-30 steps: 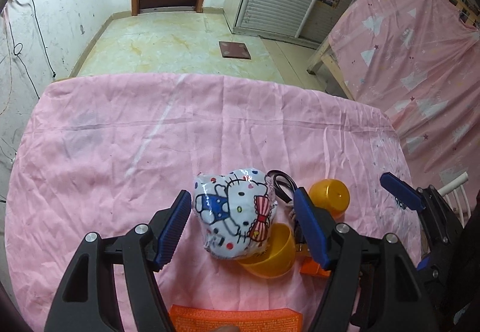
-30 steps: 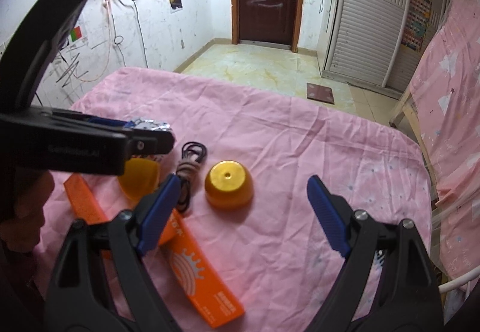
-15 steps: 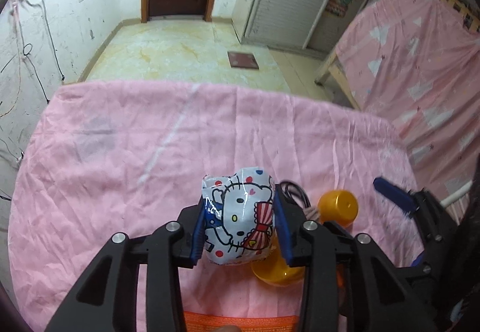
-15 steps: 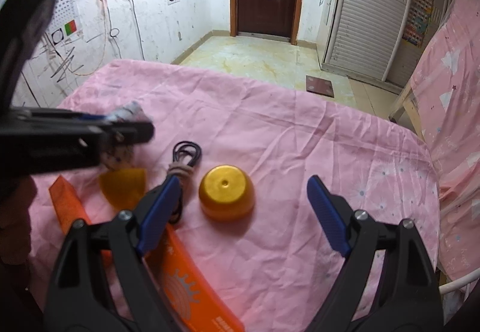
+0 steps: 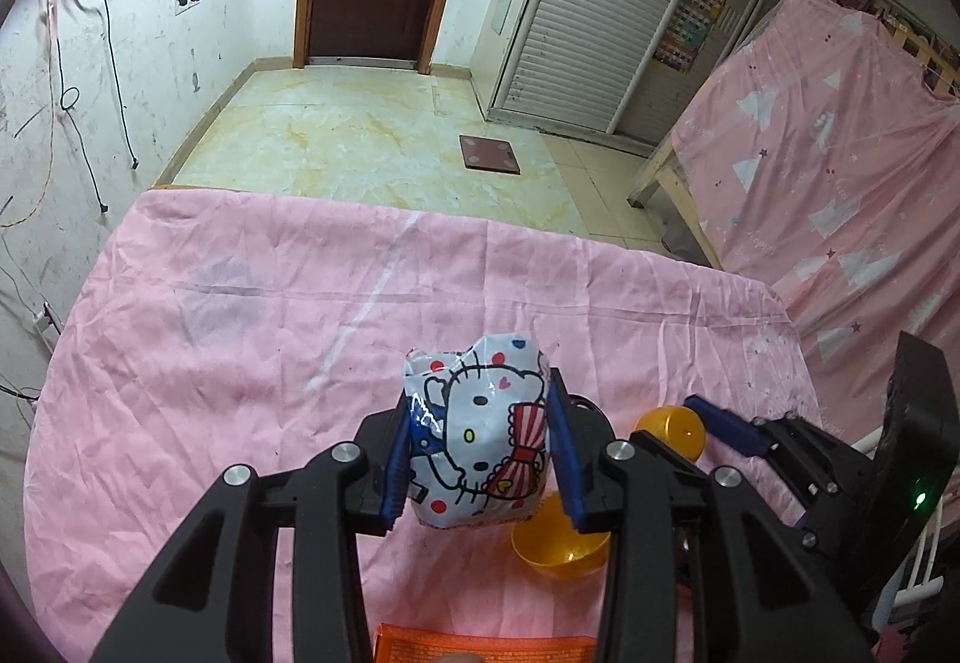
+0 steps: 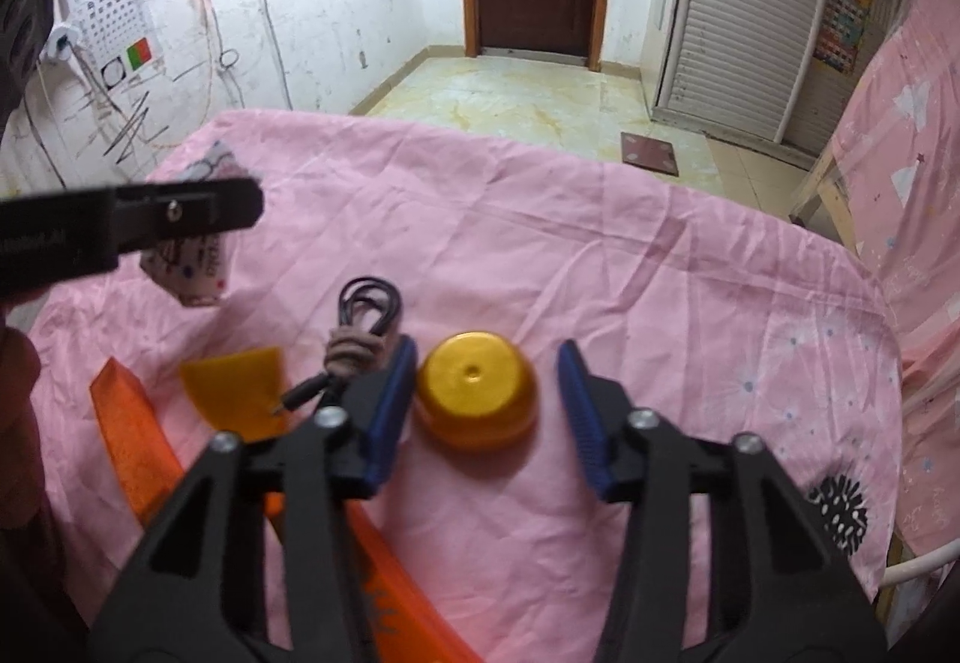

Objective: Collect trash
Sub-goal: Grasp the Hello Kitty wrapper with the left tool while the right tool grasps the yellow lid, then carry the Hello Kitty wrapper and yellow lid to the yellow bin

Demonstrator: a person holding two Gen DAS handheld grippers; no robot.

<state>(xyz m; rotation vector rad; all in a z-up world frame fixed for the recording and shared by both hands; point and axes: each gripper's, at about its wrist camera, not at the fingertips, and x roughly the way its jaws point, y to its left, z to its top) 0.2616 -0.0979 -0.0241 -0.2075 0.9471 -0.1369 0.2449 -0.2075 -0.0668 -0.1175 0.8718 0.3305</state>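
My left gripper (image 5: 477, 453) is shut on a crumpled Hello Kitty wrapper (image 5: 477, 447) and holds it above the pink tablecloth (image 5: 240, 339). The wrapper also shows in the right wrist view (image 6: 192, 267), hanging under the left gripper's arm. My right gripper (image 6: 486, 411) is open, its blue pads on either side of a yellow dome-shaped capsule half (image 6: 477, 399) that rests on the cloth. The pads do not touch the capsule half. A second yellow capsule half (image 6: 240, 384) lies open to the left; it also shows in the left wrist view (image 5: 561, 543).
A coiled black cable (image 6: 366, 327) tied with a brown band lies left of the dome. An orange flat packet (image 6: 144, 453) lies at the near left edge. The table ends at the far side toward the tiled floor (image 6: 528, 93). A pink-draped bed frame (image 5: 840, 135) stands to the right.
My left gripper closed on the Hello Kitty wrapper and lifted it off the cloth. My right gripper moved forward and narrowed around the yellow dome.
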